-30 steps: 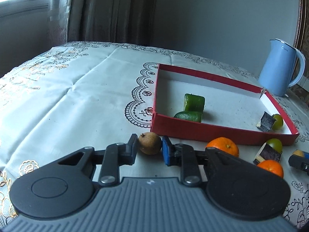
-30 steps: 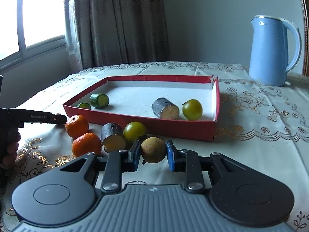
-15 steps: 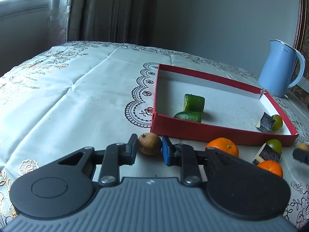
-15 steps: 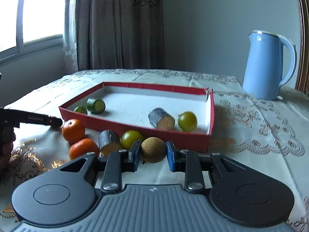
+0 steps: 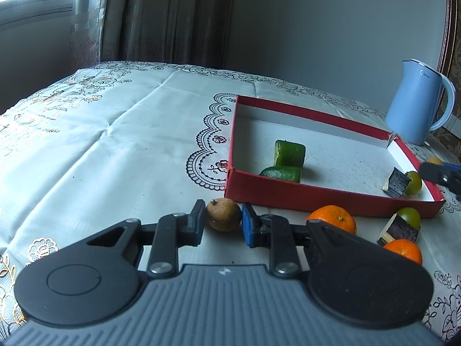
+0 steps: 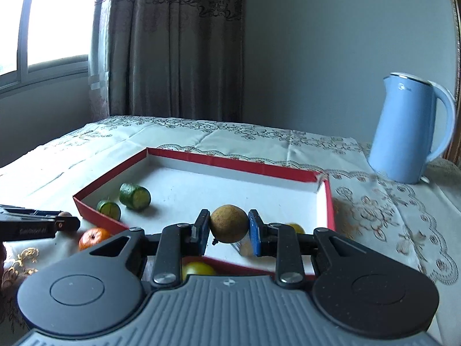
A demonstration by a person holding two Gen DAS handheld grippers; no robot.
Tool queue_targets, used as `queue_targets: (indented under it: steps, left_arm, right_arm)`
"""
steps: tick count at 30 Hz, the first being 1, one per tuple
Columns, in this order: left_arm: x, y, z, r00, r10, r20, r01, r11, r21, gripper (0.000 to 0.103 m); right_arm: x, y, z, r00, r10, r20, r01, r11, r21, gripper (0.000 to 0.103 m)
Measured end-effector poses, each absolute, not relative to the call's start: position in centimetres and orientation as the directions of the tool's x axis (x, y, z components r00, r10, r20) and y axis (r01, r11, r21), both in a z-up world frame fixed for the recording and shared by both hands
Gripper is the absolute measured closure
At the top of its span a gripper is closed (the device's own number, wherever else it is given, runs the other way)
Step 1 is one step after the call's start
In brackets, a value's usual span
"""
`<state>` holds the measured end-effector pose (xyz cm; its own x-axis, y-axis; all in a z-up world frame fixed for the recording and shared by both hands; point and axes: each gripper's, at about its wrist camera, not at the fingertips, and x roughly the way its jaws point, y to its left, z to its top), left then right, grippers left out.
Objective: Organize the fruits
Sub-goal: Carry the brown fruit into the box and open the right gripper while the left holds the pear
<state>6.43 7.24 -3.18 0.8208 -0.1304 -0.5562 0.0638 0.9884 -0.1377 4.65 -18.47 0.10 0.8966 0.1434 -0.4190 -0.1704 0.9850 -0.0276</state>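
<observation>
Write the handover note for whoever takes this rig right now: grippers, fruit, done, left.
Right gripper: shut on a round brown fruit, held above the red tray.
Left gripper: fingers either side of a second brown fruit on the tablecloth in front of the tray; small gaps show, so not gripped yet.
In the tray: two cucumber pieces, a dark cut piece, a green fruit.
Outside it: two oranges, a green fruit, another dark piece.
Left: release the held fruit into the tray, grip the left one, then bring in the rest.
</observation>
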Motion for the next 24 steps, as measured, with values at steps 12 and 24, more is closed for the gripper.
queue_targets:
  steps: [12,24]
  left_arm:
    - [6.4,7.3,-3.2,0.821,-0.132,-0.556,0.064,0.988,-0.14,0.079]
    - [6.4,7.2,-3.2,0.821,-0.133,-0.555,0.064,0.988,-0.141,0.079]
  right_arm:
    - [9.0,-16.0,-0.2,0.883,0.113,-0.456,-0.17,0.981,-0.087,0.075]
    - [13.4,-15.4,-1.4,0.846,0.066,-0.529,-0.136,0.986,-0.094,0.075]
